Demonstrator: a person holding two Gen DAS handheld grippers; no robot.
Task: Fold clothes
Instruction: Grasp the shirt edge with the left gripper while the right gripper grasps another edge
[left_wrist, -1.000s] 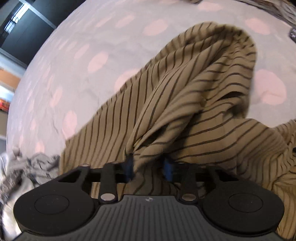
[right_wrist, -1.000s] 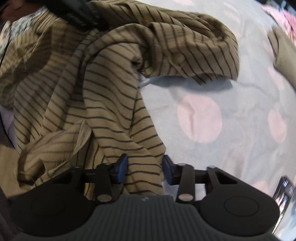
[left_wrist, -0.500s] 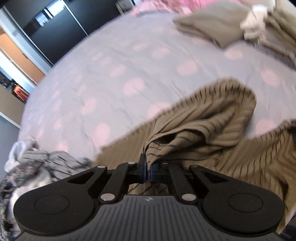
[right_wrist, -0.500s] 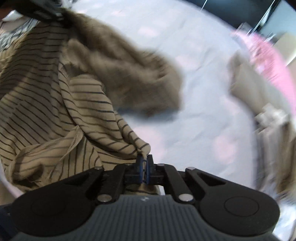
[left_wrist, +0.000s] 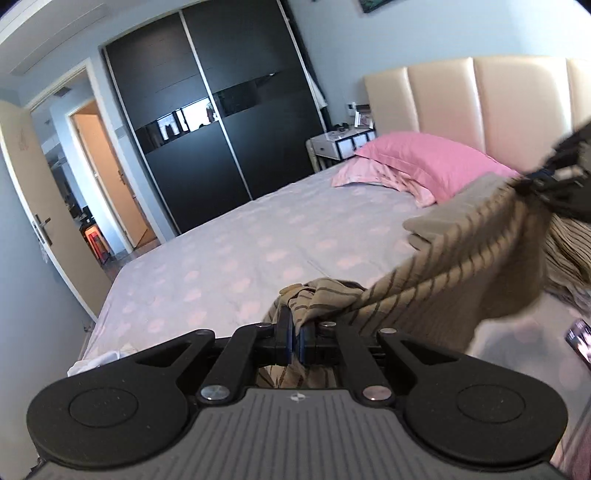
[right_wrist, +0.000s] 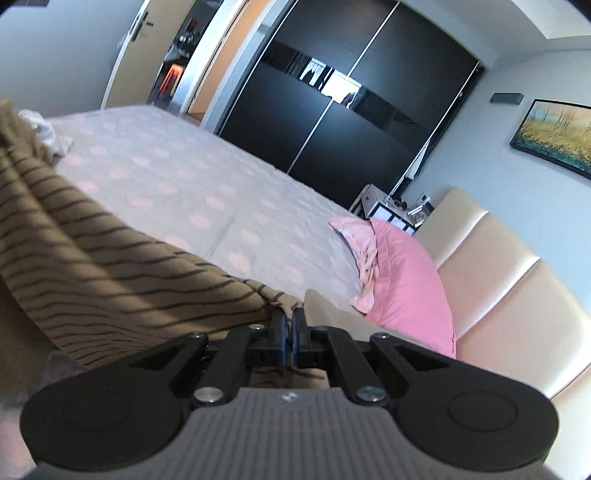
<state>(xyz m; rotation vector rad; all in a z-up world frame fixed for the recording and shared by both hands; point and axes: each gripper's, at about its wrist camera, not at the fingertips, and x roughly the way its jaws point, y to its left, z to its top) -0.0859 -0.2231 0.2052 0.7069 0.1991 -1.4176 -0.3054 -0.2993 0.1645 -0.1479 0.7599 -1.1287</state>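
Note:
A tan garment with thin dark stripes (left_wrist: 454, 273) hangs in the air above the bed, stretched between both grippers. My left gripper (left_wrist: 294, 334) is shut on a bunched edge of it. In the left wrist view the cloth runs up and right to the other gripper (left_wrist: 554, 184), seen dark and blurred at the frame's right edge. In the right wrist view my right gripper (right_wrist: 290, 328) is shut on another edge of the striped garment (right_wrist: 110, 273), which spreads off to the left. The lower part of the garment is hidden beneath the grippers.
The bed (left_wrist: 229, 258) has a pale sheet with pink dots. Pink pillows (left_wrist: 417, 166) lie by the cream padded headboard (left_wrist: 480, 103). Folded tan clothes (left_wrist: 439, 218) and more striped cloth (left_wrist: 569, 254) lie at the right. A black wardrobe (left_wrist: 221, 118) stands behind, with a white nightstand (left_wrist: 340, 144) beside it. Crumpled whitish clothes (right_wrist: 44, 133) lie at the bed's far edge.
Both grippers closed on the striped garment, then rose and tilted up from looking down at the bed. The garment has been lifted off the sheet and now stretches between them.

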